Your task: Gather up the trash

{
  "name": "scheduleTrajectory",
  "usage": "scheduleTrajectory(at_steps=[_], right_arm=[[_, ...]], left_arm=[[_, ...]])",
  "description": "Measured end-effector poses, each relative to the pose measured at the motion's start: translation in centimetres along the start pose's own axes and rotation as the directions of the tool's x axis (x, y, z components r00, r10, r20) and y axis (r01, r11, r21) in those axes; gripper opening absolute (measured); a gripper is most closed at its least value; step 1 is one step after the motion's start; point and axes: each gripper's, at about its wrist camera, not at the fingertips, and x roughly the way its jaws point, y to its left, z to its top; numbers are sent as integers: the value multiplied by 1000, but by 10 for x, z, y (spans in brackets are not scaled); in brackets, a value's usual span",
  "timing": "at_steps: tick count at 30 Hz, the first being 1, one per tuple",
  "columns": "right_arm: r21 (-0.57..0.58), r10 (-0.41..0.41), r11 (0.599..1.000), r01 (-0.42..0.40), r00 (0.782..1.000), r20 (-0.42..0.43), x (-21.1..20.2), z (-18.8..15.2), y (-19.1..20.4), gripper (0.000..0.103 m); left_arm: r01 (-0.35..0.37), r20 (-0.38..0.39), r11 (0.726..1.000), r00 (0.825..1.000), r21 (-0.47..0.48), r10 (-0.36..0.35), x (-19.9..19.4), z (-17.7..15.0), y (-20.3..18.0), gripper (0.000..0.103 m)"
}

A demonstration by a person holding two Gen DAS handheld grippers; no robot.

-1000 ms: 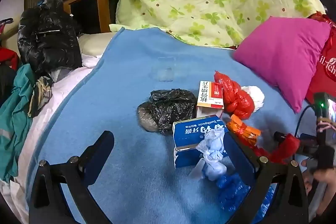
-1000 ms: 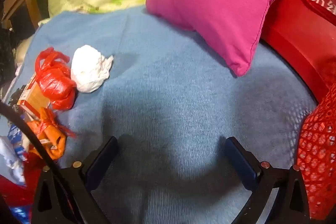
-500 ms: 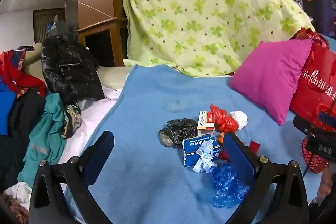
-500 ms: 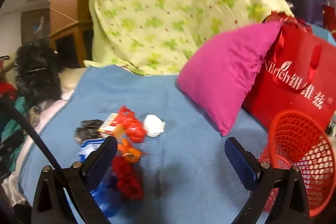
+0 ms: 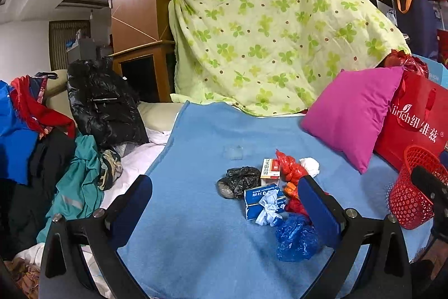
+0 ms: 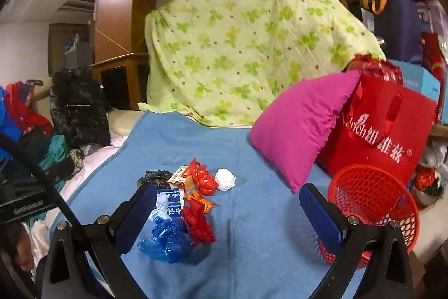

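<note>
A pile of trash lies on the blue blanket (image 5: pixel 196 215): a black bag (image 5: pixel 240 181), a white-red box (image 5: pixel 270 168), a blue toothpaste box (image 5: pixel 260 201), red bags (image 5: pixel 291 171), a white paper ball (image 5: pixel 310 166), a blue bag (image 5: pixel 296 238). The pile also shows in the right wrist view, with the blue bag (image 6: pixel 168 240) and a red bag (image 6: pixel 200 223) nearest. A red mesh basket (image 6: pixel 372 203) stands at the blanket's right edge. My left gripper (image 5: pixel 224 212) is open and empty, held back above the pile. My right gripper (image 6: pixel 224 217) is open and empty, between pile and basket.
A pink pillow (image 5: pixel 352 114) and a red paper bag (image 5: pixel 414 122) stand behind the basket. A green-patterned quilt (image 5: pixel 274 41) hangs at the back. A black jacket (image 5: pixel 103 108) and heaped clothes (image 5: pixel 56 159) lie at the left.
Both grippers have pulled up and back from the blanket. The trash pile now looks smaller and farther away, and the red basket has come into view.
</note>
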Motion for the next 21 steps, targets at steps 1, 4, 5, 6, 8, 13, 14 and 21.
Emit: scheduleTrajectory(at_steps=[1, 4, 5, 6, 8, 13, 14, 21], right_arm=[[-11, -7, 1000, 7, 1000, 4, -2, 0, 3, 103], [-46, -11, 999, 12, 1000, 24, -8, -1, 11, 103], [-52, -11, 999, 13, 1000, 26, -9, -2, 14, 103], [-59, -12, 998, 14, 1000, 27, -10, -3, 16, 103], [-72, -11, 997, 13, 1000, 27, -10, -3, 19, 103], [-64, -2, 998, 4, 1000, 22, -9, -5, 23, 103], [-66, -2, 998, 3, 1000, 22, -8, -5, 24, 103], [-49, 4, 999, -4, 1000, 13, -3, -7, 28, 103]], left_arm=[[1, -1, 1000, 1000, 1, -1, 0, 0, 0, 103], [0, -7, 1000, 1000, -1, 0, 0, -1, -1, 103], [0, -10, 1000, 1000, -1, 0, 1, -2, -1, 103], [0, -12, 1000, 1000, 0, 0, 1, -2, -1, 103], [1, -15, 1000, 1000, -5, -1, 2, -4, 0, 103], [4, -17, 1000, 1000, -9, -4, 3, -6, 2, 103], [5, -19, 1000, 1000, -10, -5, 3, -7, 3, 103], [6, -20, 1000, 1000, -13, -7, 4, -8, 4, 103]])
